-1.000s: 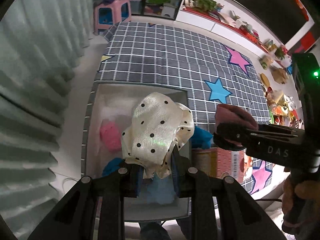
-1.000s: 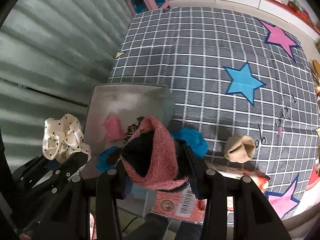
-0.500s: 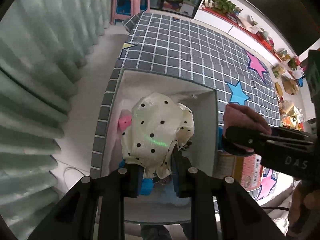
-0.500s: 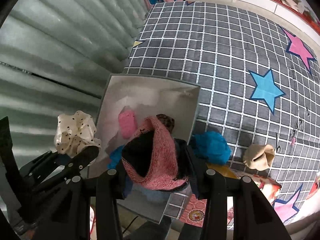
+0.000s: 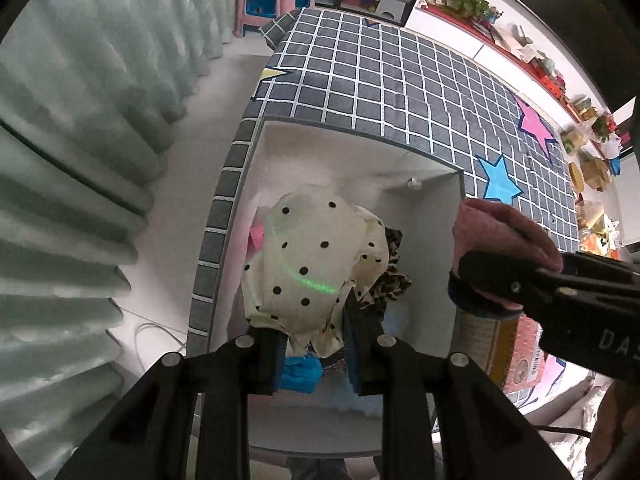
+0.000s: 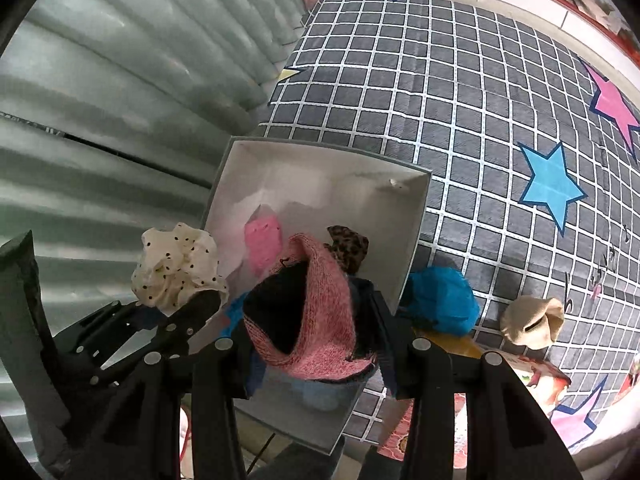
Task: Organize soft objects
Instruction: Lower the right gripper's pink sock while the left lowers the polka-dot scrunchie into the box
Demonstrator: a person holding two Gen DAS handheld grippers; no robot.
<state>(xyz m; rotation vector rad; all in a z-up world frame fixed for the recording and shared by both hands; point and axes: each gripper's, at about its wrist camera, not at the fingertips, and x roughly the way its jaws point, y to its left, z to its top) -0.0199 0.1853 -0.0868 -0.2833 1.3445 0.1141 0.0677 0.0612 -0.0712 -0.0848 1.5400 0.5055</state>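
So far: white box [image 6: 414, 216] holds pink [image 6: 262, 242], leopard [image 6: 350, 242] pieces. Your left gripper [image 5: 312, 334] clamps dotted scrunchie [image 5: 308, 264], right gripper [image 6: 316, 342] clamps pink knit [image 6: 320, 316], both above box. Blue [image 6: 440, 300], beige [image 6: 532, 322] pieces remain outside, right of box.

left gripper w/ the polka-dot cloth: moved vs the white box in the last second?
Yes. The left gripper, shut on the polka-dot cloth, has come closer to the white box and further over it; the box fills more of the left wrist view.

You are looking steeply down through both wrist cameras, close above the shared open white cardboard box [image 5: 436, 236] [image 6: 412, 216].
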